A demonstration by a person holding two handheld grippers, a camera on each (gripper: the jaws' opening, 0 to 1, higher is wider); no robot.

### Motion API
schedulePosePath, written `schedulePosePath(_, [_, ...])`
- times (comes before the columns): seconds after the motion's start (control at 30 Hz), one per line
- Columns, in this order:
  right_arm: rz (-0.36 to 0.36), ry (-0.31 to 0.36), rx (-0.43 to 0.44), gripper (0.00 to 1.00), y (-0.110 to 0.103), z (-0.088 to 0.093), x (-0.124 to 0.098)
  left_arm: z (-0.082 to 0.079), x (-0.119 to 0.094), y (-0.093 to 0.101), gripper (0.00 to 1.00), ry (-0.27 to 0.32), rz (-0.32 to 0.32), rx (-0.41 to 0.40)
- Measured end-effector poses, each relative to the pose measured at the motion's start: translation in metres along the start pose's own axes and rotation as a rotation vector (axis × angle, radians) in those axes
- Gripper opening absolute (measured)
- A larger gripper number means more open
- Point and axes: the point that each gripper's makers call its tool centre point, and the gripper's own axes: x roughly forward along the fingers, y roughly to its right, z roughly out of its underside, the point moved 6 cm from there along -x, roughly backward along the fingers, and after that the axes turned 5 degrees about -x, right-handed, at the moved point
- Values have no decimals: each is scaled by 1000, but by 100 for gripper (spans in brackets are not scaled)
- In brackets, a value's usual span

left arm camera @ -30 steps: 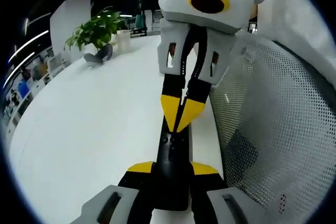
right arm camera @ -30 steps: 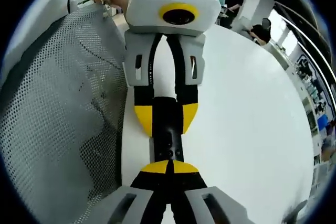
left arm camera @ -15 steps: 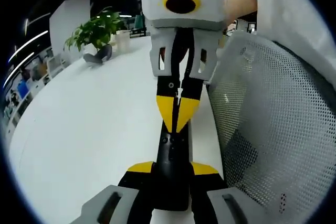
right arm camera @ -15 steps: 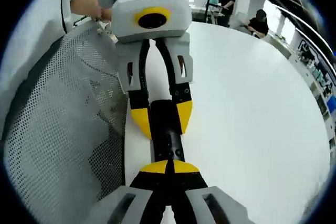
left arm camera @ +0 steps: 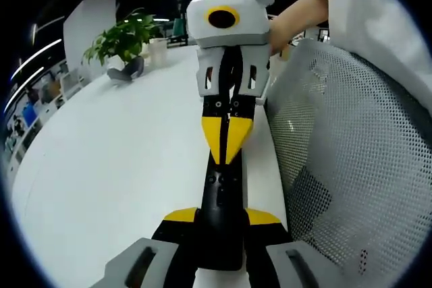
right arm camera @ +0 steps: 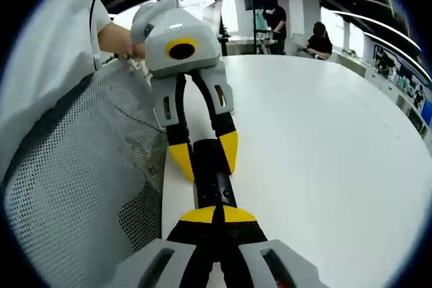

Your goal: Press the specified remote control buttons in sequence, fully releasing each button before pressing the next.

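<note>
Remote at table edge, held by left gripper; mesh chair beside.

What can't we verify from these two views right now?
- Which button is under the right gripper: left gripper view, its yellow fingers cover that part of the remote.
- Button labels: both views, too small and dark.
- The remote's held end: right gripper view, the left gripper clamps around it.
- Actual contact with the button: right gripper view, the closed fingers hide it.

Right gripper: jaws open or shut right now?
Shut. In the left gripper view the right gripper has its yellow tips together in one point over the black remote control, which the left gripper clamps.
</note>
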Motion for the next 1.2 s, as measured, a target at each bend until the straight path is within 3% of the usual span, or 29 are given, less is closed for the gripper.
schedulePosePath(0.1, [-1, -17, -17, 0, -1, -1, -1, 0, 0, 0, 24, -3, -1, 2])
schedulePosePath(0.2, [6, -72, -117, 0, -3, -3, -2, 0, 0, 0, 24, 0, -1, -1])
schedulePosePath(0.27, [10, -81, -131, 0, -5, -6, -1, 0, 0, 0, 24, -1, -1, -1])
schedulePosePath(0.4, [10, -130, -41, 0, -1, -9, 1, 0, 0, 0, 24, 0, 0, 2])
schedulePosePath(0.5, [13, -178, -42, 0, -1, -11, 2, -1, 1, 0, 24, -3, 4, 5])
schedulePosePath(0.63, [25, -182, -59, 0, -3, -9, 2, -1, 1, 0, 24, -10, 2, 2])
schedulePosePath(0.7, [25, -171, -110, 0, -4, -8, 1, -1, 1, 0, 24, -14, 2, 3])
schedulePosePath(0.8, [21, -127, 3, 0, -2, -5, -1, -2, 1, 1, 24, -25, 1, 2])
schedulePosePath(1.2, [34, -196, -52, 0, -5, -2, -5, -2, 0, 1, 24, -29, 1, -1])
